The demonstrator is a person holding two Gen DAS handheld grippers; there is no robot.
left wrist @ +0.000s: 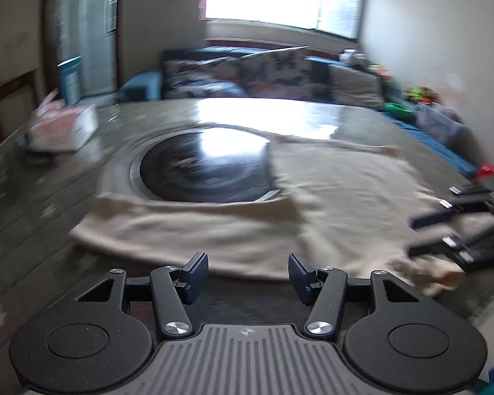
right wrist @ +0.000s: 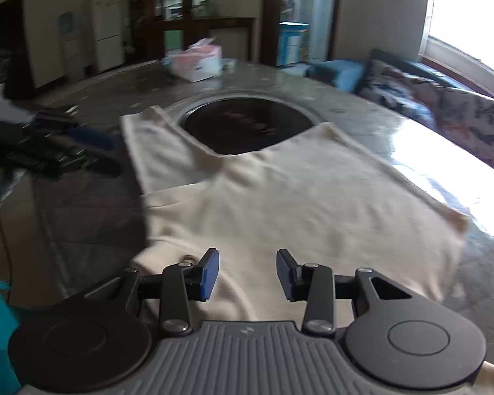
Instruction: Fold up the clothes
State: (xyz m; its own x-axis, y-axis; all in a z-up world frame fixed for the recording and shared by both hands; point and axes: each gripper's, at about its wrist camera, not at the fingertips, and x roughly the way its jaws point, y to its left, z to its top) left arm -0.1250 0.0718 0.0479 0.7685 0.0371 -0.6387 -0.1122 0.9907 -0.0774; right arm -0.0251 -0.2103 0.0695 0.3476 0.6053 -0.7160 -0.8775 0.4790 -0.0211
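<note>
A: The left claw [left wrist: 248, 275], how does it stand?

B: Spread, nothing between its pads, low in the frame over the near edge of the cream garment [left wrist: 280, 217].

A: And the right claw [right wrist: 247, 273]?

B: Also spread and empty, hanging over the garment's lower part. In the left view it shows blurred at the right edge.

A: Where does the garment lie?

B: Flat on the grey desk [right wrist: 115, 92], filling the middle of both frames, its far edge overlapping the dark round plate [right wrist: 247, 125]. A pink tissue box [right wrist: 197, 61] stands well apart at the upper left.
</note>
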